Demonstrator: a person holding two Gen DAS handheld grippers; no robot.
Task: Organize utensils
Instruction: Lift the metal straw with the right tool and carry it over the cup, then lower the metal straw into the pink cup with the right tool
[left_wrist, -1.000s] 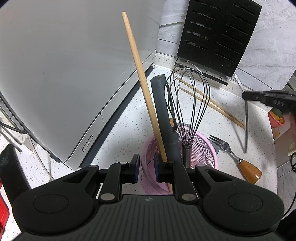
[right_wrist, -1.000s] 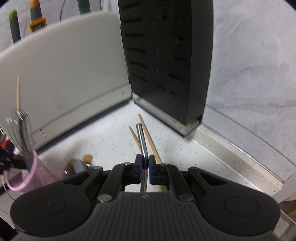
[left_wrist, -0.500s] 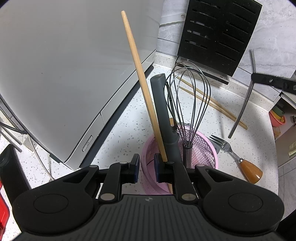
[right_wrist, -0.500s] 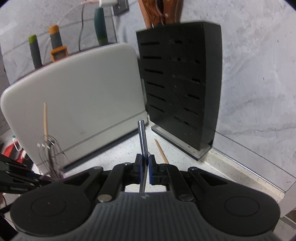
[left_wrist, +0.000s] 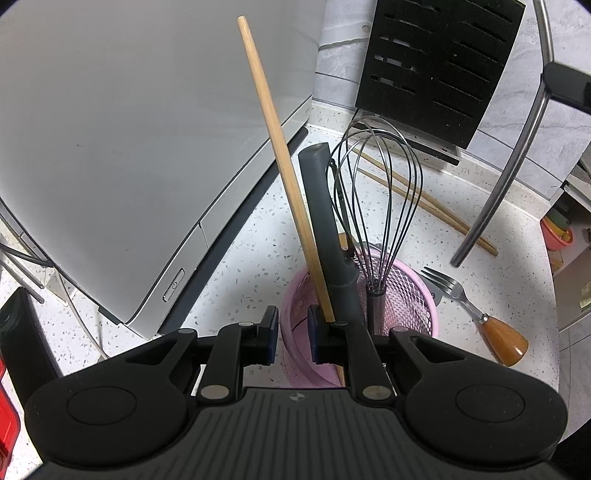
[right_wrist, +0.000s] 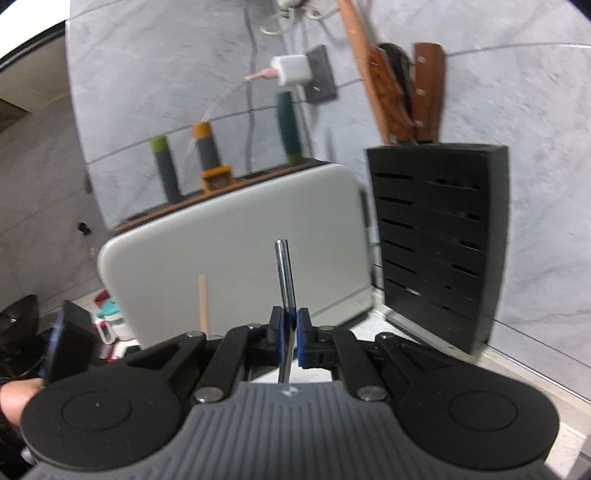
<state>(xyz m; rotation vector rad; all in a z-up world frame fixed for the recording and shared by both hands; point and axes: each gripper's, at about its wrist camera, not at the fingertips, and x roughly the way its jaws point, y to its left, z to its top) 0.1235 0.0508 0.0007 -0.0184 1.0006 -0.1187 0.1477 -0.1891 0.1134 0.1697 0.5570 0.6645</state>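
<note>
A pink mesh basket (left_wrist: 406, 295) stands on the speckled counter and holds a wooden stick (left_wrist: 273, 140), a grey handle (left_wrist: 321, 206) and a wire whisk (left_wrist: 380, 192). My left gripper (left_wrist: 292, 332) is shut on the basket's near rim. My right gripper (right_wrist: 289, 332) is shut on a slim steel utensil handle (right_wrist: 284, 273) that points up and forward. In the left wrist view that steel handle (left_wrist: 509, 177) hangs slanting above the counter at the right. A fork with a wooden handle (left_wrist: 495, 332) and a pair of chopsticks (left_wrist: 436, 206) lie on the counter.
A large grey appliance (left_wrist: 129, 129) fills the left. A black slotted knife block (right_wrist: 439, 236) stands against the marble wall with wooden-handled knives (right_wrist: 413, 96) in it. A charger (right_wrist: 291, 70) sits in a wall socket. The counter edge curves at the right.
My right gripper has risen and tilted upward with the steel handle, so its view swung from the counter to the wall. The left gripper and basket have stayed still.
</note>
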